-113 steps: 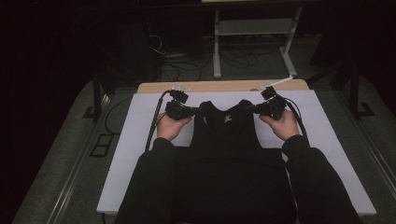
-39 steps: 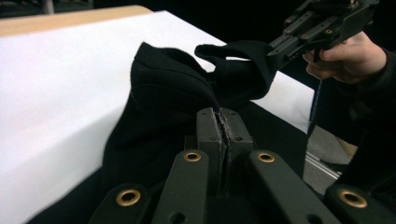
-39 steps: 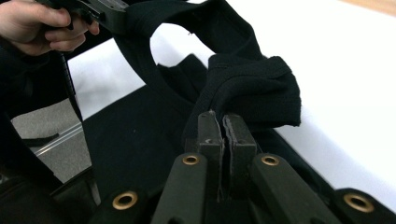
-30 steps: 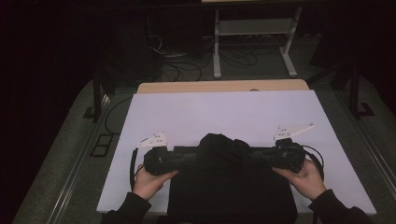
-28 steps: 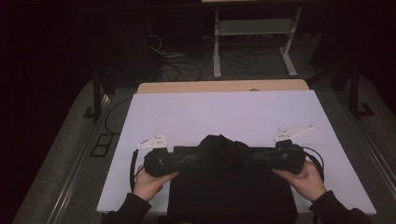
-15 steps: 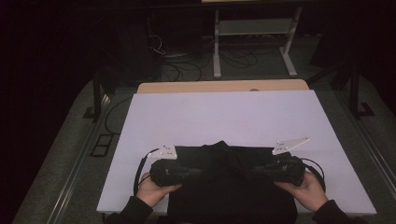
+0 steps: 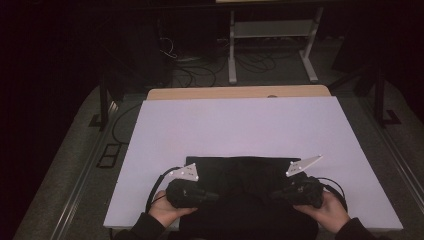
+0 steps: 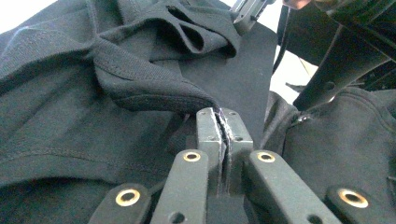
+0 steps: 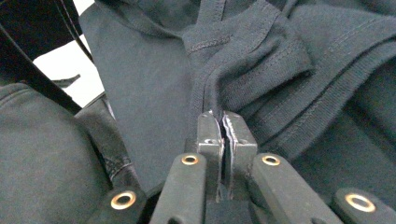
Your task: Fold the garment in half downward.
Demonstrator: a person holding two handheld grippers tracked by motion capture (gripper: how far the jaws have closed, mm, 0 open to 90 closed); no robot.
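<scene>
A black knitted garment lies folded on the white table top near its front edge. My left gripper holds the garment's left side, with its jaws pinched together on a ribbed hem. In the left gripper view the left gripper has dark cloth caught between its pads. My right gripper holds the garment's right side. In the right gripper view the right gripper is clamped on a folded seam. Both hands rest low over the cloth.
A wooden edge runs along the back of the white top. Behind it stand a pale metal stand and loose cables on the dark floor. A black post stands at the left.
Both hands have come from the far part of the table toward its front edge, drawing the garment's top over itself. In the last second they sank and the cloth flattened.
</scene>
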